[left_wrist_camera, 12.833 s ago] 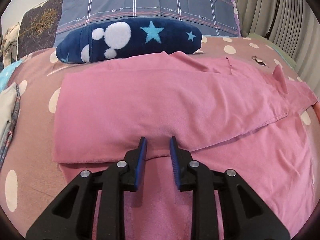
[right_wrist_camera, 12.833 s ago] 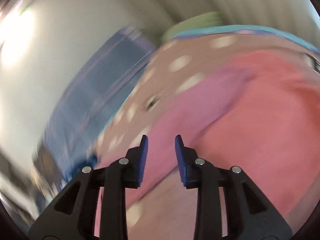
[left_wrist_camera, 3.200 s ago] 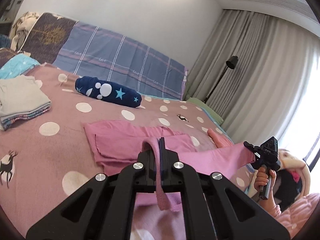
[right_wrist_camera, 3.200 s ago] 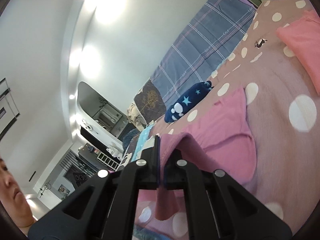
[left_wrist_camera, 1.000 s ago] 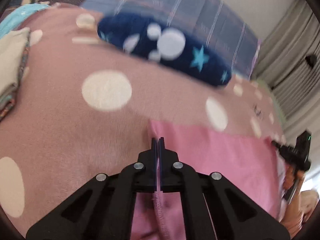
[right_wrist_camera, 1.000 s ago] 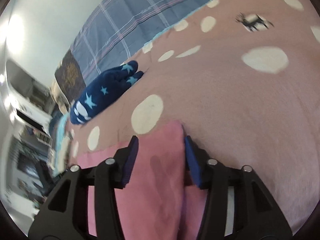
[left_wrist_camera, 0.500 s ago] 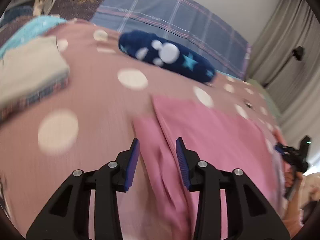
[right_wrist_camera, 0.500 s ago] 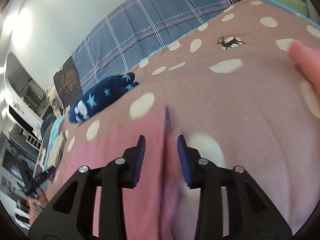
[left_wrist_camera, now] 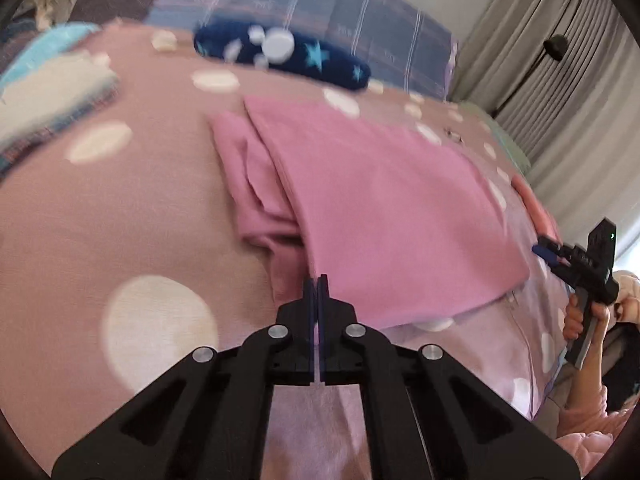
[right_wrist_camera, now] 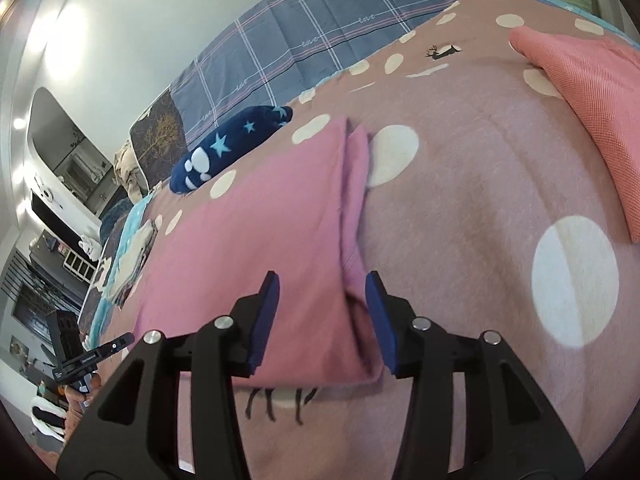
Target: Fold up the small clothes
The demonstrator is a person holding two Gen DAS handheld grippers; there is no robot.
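You face a bed (left_wrist_camera: 80, 216) with a pink dotted cover, plaid headboard (right_wrist_camera: 320, 40) against a pale wall (right_wrist_camera: 140, 20), grey curtains (left_wrist_camera: 560, 92) at right.

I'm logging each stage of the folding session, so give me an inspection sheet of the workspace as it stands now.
Surface: bed with a dusty-pink polka-dot blanket.
Job's things: pink garment lies folded flat on the blanket, layered edges showing at both ends.
Clutter: navy star-print plush; folded stack of clothes; coral cloth.
Claws: left claw shut, at the garment's near edge, whether it pinches cloth is unclear; right claw has just been opening, pads apart over the garment's end, not pressing it.
Cables: nothing seen.
Surroundings: blue plaid pillow, grey curtains, floor lamp.
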